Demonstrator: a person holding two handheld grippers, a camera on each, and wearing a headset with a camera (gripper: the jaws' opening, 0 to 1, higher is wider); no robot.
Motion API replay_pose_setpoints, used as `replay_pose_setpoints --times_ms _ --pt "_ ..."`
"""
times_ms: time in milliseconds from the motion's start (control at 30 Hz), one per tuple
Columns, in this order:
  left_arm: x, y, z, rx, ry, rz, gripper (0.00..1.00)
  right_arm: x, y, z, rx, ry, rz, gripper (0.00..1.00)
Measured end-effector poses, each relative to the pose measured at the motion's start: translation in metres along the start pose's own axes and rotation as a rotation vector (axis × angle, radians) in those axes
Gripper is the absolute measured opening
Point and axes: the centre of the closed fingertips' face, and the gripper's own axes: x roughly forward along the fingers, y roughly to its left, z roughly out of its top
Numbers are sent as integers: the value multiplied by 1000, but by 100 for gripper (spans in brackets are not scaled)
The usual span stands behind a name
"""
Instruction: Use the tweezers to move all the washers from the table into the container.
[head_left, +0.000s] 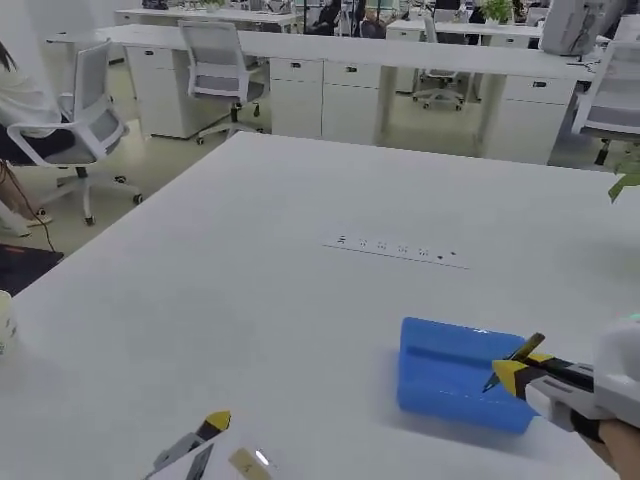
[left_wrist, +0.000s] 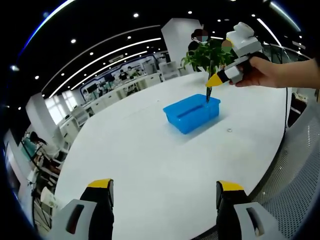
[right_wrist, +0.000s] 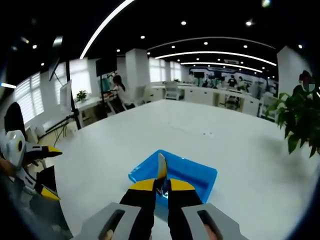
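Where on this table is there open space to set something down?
Widest bare patch: the table left of the row of small items, to the far edge. Also bare between that row and the blue container. Crowded at the container, where the right gripper holds the tweezers, and by the left gripper.

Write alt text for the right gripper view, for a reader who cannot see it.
The right gripper, shut on tweezers, holds their tips over a blue container on a white table in an open office. The left gripper, jaws open, is at the left edge and a plant at the right.
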Motion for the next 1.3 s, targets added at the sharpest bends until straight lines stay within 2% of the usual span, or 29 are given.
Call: replay_pose_setpoints --times_ms 100,233,367,500,1000,1300 --pt "0 0 1 -2 -5 2 86 -7 3 -9 10 7 6 5" --pt "-1 2 2 -7 -12 11 86 -16 8 -28 28 38 5 5" --pt "-2 6 3 -22 -20 23 86 -18 16 -51 38 81 17 5" --pt "-2 6 3 -25 -21 24 86 -18 19 -65 41 110 18 5" --pt "-2 7 3 -24 -23 24 86 -12 21 -85 48 159 21 5" --pt "-3 6 3 -21 -17 23 86 -15 22 -90 42 152 14 4"
